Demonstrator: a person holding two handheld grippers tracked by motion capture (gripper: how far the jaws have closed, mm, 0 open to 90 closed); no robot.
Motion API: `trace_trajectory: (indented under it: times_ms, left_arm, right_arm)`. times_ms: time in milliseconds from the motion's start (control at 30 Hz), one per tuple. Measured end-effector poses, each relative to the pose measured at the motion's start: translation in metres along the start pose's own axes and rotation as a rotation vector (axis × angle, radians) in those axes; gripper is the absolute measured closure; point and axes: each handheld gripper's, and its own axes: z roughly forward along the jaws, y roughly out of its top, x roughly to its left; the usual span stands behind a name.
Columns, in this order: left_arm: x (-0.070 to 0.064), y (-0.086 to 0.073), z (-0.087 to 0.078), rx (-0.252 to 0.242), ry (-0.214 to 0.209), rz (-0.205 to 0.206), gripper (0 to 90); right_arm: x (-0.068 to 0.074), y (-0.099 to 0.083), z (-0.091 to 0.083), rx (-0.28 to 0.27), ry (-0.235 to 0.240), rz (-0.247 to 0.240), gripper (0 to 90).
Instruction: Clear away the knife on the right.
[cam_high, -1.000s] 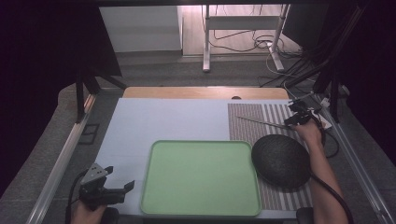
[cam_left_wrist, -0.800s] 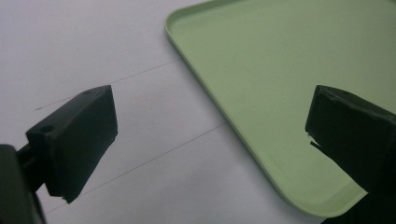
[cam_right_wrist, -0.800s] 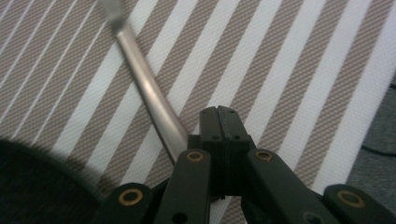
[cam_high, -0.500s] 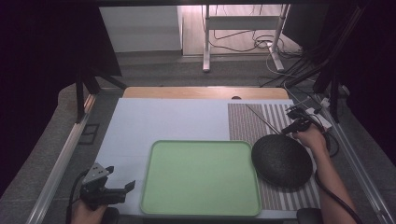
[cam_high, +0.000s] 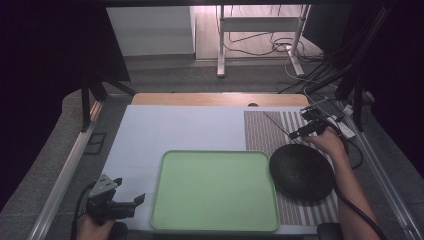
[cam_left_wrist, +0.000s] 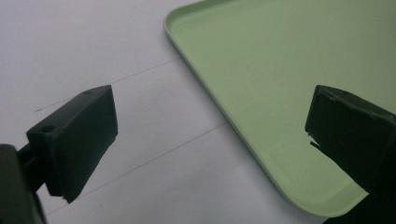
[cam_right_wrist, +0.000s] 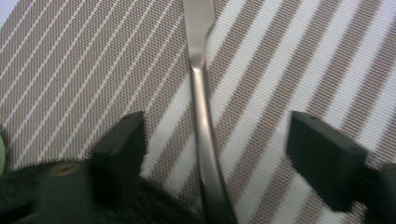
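At the near left corner of the worktop, the left gripper was held low in the person's left hand. Its jaws stood wide apart and held nothing. In the left gripper view the jaws framed the white surface and the rounded near corner of the green tray; one jaw hung over the tray's rim, the other over bare white surface.

The green tray lay at the near middle, its near edge close to the worktop's front edge. It was empty, and a strip of white surface stayed free between it and the left gripper.

To the right of the tray, a black bowl sat on the striped mat, just beside the tray's right rim.

Farther back on the right, the right hand held the right gripper over the mat, beyond the bowl. In the right gripper view its jaws were spread open on both sides of a thin metal utensil handle lying on the stripes, not touching it. The bowl's dark rim showed at the bottom.

The far left part of the white surface was open up to the wooden back edge.
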Motion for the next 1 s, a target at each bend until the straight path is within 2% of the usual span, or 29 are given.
trace_trajectory:
  times_ms: [133,200,333,400,467,533,600,667,700,800,833,1000]
  left_arm:
    - [0.000,0.000,0.000,-0.002,0.000,0.000,3.3]
    - [0.000,0.000,0.000,-0.001,0.000,0.000,3.3]
    - [0.000,0.000,0.000,-0.002,0.001,0.002,3.3]
    - [0.000,0.000,0.000,0.000,0.001,0.002,3.3]
    - [0.000,0.000,0.000,0.002,0.002,0.004,3.4]
    - [-0.001,0.000,0.000,0.004,0.004,0.007,3.4]
    - [-0.001,0.000,0.000,0.005,0.005,0.008,3.4]
    - [-0.001,0.000,0.000,0.008,0.006,0.010,3.5]
    - [-0.001,0.000,0.000,0.008,0.006,0.011,3.5]
    - [-0.001,0.000,0.000,0.008,0.008,0.012,3.5]
    - [-0.001,0.000,0.000,0.007,0.008,0.012,3.5]
    - [-0.001,0.000,0.000,0.006,0.008,0.009,3.5]
  right_arm:
    - [0.008,0.008,0.011,0.011,-0.006,-0.002,7.1]
    - [0.011,0.009,0.017,0.026,-0.014,-0.020,2.6]
    - [0.011,0.010,0.027,0.069,-0.047,-0.046,3.5]
    - [0.009,0.009,0.030,0.086,-0.048,-0.051,8.7]
    - [0.006,0.008,0.031,0.095,-0.053,-0.051,17.6]
    - [0.005,0.008,0.029,0.100,-0.066,-0.079,24.9]
    - [0.004,0.009,0.027,0.094,-0.057,-0.096,38.0]
    - [0.005,0.010,0.026,0.093,-0.044,-0.126,47.6]
    - [0.006,0.011,0.025,0.098,-0.036,-0.145,56.4]
    - [0.007,0.014,0.025,0.108,-0.018,-0.187,72.1]
    - [0.008,0.015,0.025,0.118,-0.012,-0.238,78.8]
    - [0.006,0.015,0.025,0.121,0.006,-0.248,79.5]
